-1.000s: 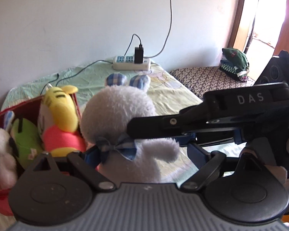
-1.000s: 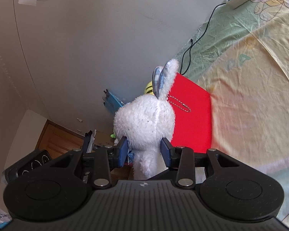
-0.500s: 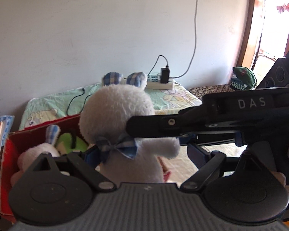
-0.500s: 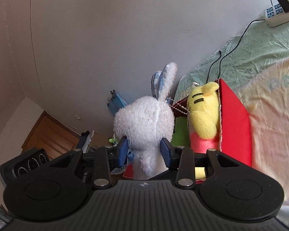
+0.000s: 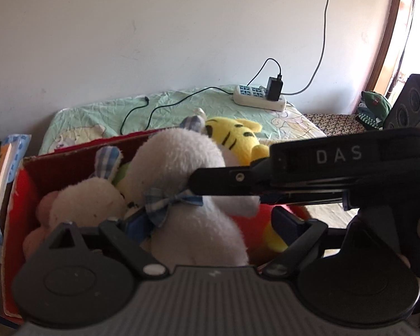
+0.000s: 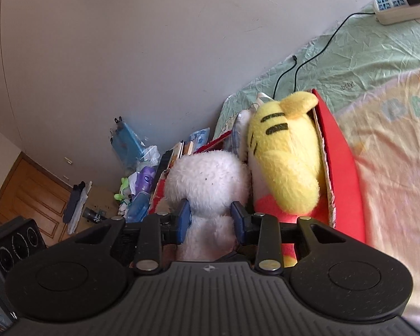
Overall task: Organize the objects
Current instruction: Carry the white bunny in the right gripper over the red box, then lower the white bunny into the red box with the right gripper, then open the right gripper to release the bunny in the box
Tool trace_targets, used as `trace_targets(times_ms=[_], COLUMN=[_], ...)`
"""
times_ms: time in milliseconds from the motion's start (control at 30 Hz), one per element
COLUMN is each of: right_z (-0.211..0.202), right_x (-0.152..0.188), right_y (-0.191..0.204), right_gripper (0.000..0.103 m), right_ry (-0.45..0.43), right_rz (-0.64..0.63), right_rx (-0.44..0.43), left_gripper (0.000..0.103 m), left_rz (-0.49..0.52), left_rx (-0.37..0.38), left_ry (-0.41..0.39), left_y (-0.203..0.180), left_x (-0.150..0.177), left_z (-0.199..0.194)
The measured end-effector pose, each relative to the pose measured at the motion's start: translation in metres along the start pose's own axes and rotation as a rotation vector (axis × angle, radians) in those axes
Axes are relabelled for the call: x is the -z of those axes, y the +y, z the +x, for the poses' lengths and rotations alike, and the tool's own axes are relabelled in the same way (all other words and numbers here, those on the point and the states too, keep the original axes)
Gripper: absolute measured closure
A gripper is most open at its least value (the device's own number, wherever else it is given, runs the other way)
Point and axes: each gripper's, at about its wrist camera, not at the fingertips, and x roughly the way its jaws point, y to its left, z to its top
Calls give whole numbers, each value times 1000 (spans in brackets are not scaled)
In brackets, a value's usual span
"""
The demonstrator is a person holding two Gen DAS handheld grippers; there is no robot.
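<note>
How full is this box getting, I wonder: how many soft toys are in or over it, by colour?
White: 2, bow-tied bunny and boxed bunny
Yellow: 1, tiger
Green: 1, green toy, only a sliver showing
Total: 4

We are seeing the bunny plush (image 6: 207, 173) sitting in the box (image 6: 341, 151) left of the tiger plush (image 6: 285, 156), power strip (image 5: 259, 98) lying behind on the bed (image 6: 378, 64).

Right gripper (image 6: 210, 219) clamps its blue pads from both sides; left gripper (image 5: 210, 221) spread wide, its fingers apart, right one crossing before it.
</note>
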Motion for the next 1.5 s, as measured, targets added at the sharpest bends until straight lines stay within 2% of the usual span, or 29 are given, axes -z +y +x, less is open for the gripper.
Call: trace_targets(times_ms=[133, 367, 567, 767, 1133, 1433, 1500], right_z=[7, 16, 7, 4, -24, -38, -41], right_x=[4, 9, 11, 9, 21, 25, 26], right_y=[0, 3, 6, 5, 16, 15, 16], right_gripper=[64, 54, 61, 57, 58, 56, 52], right_ry=[5, -10, -24, -42, -133, -155, -152], right_rz=[14, -11, -55, 1, -34, -48, -62], right_rx=[19, 29, 68, 64, 218, 287, 319], left_gripper=[13, 11, 10, 7, 7, 7, 7], left_rz=[-13, -34, -14, -17, -43, -40, -43], left_rx=[3, -5, -9, -52, -114, -194, -214], left_ry=[16, 49, 48, 59, 128, 157, 157], left_y=[7, 14, 10, 15, 9, -6, -10], left_x=[2, 7, 10, 11, 3, 2, 1], left_z=[3, 9, 5, 1, 3, -5, -8])
